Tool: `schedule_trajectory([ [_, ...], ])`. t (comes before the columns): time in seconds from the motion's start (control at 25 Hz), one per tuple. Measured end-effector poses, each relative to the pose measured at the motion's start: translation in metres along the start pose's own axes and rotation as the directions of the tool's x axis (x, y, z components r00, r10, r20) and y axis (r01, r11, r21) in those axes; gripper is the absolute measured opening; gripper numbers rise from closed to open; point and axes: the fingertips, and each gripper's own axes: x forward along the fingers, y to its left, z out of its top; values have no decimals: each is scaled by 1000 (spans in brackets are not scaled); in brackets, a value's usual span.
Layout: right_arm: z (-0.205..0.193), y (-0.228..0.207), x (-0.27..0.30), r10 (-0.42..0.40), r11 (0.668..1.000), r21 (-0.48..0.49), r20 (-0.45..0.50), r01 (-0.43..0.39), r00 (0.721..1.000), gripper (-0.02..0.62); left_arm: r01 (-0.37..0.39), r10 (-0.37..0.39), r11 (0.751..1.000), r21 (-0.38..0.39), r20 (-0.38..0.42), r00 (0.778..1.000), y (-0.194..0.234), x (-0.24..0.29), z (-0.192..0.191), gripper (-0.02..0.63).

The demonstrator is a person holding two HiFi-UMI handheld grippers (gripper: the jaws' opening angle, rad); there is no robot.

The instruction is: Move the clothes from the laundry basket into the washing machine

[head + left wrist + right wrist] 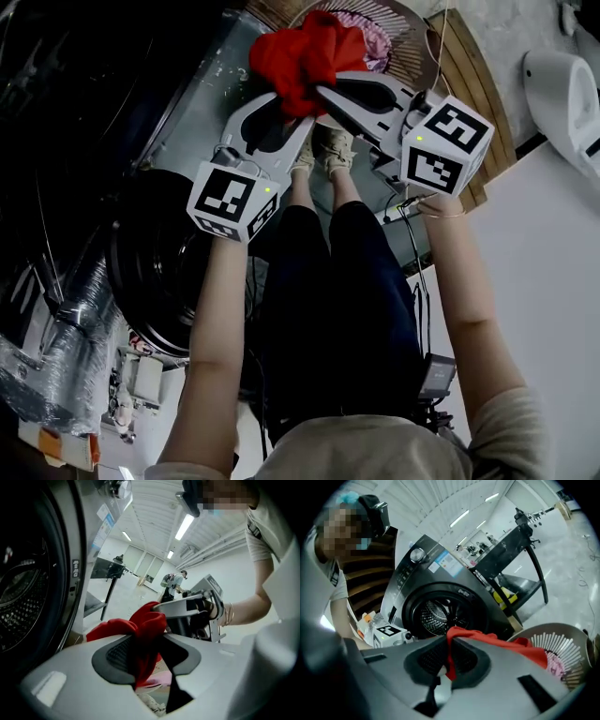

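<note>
- Washing machine fills your 9 o'clock side in the head view, and its dark round drum is close by your left arm.
- A crinkled foil duct lies at 8 o'clock, beside the machine.
- The laundry basket sits at 12 to 1 o'clock, beyond your shoes, with pink clothes in it.
- A black stand rises behind the machine in the right gripper view, well apart from your hands.
- The red garment hangs bunched at 12 o'clock, over the basket's rim on the machine side, and both grippers hold it.
- Your left gripper points toward 1 o'clock, its jaws a narrow way apart and clamped on a thick bunch of the garment.
- Your right gripper points toward 10 o'clock, its jaws nearly together and pinching a thin fold.
- Your forearms reach out from 6 o'clock and converge on the garment.
- A bracelet circles your right wrist.
</note>
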Motion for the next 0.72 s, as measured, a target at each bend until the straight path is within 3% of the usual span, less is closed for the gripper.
schedule_trajectory([
  [0.12, 9, 25, 4, 55, 998, -21, -20, -56, 998, 21, -6, 6, 997, 72, 2, 1000, -5, 1, 8, 239],
  [0.32, 9, 54, 15, 121, 992, -41, -51, -123, 991, 21, -69, 61, 992, 103, 75, 995, 13, -3, 23, 249],
  [0.36, 9, 55, 17, 122, 991, -41, -53, -125, 991, 21, -71, 62, 991, 115, 85, 995, 16, -5, 23, 238],
  [0.48, 6, 57, 26, 122, 991, -51, -56, -125, 991, 22, -93, 77, 984, 150, 104, 992, 18, -12, 20, 94],
  [0.56, 3, 60, 34, 129, 989, -68, -56, -133, 990, 23, -148, 132, 978, 147, 114, 985, 25, -19, 17, 74],
  [0.72, -2, 59, 42, 130, 990, -58, -30, -132, 991, 23, -283, 276, 958, 39, 125, 953, 66, -40, 7, 72],
])
